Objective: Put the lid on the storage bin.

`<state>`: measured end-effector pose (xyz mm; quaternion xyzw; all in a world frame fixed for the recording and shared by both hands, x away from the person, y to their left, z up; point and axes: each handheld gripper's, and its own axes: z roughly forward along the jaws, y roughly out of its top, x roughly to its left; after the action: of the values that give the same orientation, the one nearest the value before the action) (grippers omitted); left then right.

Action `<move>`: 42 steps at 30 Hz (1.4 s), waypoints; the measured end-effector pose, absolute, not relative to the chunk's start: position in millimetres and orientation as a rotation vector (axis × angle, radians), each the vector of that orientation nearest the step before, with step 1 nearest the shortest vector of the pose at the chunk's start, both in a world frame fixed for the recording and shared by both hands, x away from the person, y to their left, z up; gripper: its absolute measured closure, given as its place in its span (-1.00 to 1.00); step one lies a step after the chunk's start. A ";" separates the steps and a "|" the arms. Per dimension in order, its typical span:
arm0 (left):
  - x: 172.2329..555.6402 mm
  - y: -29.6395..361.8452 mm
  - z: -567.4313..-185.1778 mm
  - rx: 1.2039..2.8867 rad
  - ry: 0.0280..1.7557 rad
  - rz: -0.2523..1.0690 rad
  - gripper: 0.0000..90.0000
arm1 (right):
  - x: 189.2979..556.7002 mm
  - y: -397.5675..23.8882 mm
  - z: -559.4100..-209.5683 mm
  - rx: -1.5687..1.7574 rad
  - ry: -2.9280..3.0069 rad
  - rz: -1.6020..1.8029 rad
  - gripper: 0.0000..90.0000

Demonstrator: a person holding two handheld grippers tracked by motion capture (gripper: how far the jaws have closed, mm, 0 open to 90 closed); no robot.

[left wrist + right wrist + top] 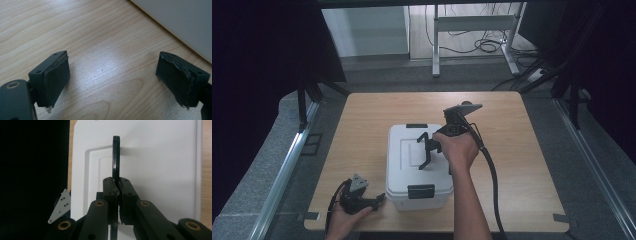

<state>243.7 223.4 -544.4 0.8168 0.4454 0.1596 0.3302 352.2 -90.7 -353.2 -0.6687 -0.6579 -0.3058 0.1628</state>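
A white lidded box (404,172) stands in the middle of the wooden table (362,115). Its black carry handle (425,151) is swung up off the lid. My right gripper (435,145) is above the lid, shut on that handle. In the right gripper view the handle (115,155) runs edge-on between the closed pads of the right gripper (118,186), over the white lid (160,157). My left gripper (379,199) rests low at the box's front left corner, open. In the left gripper view the left gripper (112,77) has bare table between its pads, with the box wall (180,22) ahead to the right.
Black latches sit at the box's front (421,190) and back (416,125). The right gripper's cable (493,185) trails over the table's right side. Beyond the table stand a metal desk frame (472,30) and floor cables. Dark curtains flank both sides.
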 end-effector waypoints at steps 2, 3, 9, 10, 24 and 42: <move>243.7 223.4 -544.4 2.137 1.164 0.417 -0.74 | 352.8 -91.2 -355.0 -1.893 -1.864 -0.890 0.88; 243.7 223.4 -544.4 2.137 1.164 0.417 -0.74 | 352.8 -91.2 -355.0 -1.893 -1.864 -0.890 0.88; 243.5 223.5 -544.5 2.137 1.163 0.419 -0.74 | 351.4 -91.0 -355.5 -1.881 -1.871 -0.904 0.88; 243.5 223.5 -544.5 2.137 1.163 0.419 -0.74 | 351.4 -91.0 -355.5 -1.881 -1.871 -0.904 0.88; 243.4 223.5 -544.5 2.137 1.163 0.419 -0.73 | 347.9 -88.3 -352.6 -1.857 -1.919 -0.908 0.87; 243.5 223.5 -544.5 2.137 1.162 0.419 -0.74 | 342.3 -84.4 -362.8 -1.863 -1.906 -0.912 0.87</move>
<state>243.5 223.5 -544.5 0.8172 0.4445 0.1602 0.3302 342.3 -84.4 -362.8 -0.6525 -0.6678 -0.3195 0.1617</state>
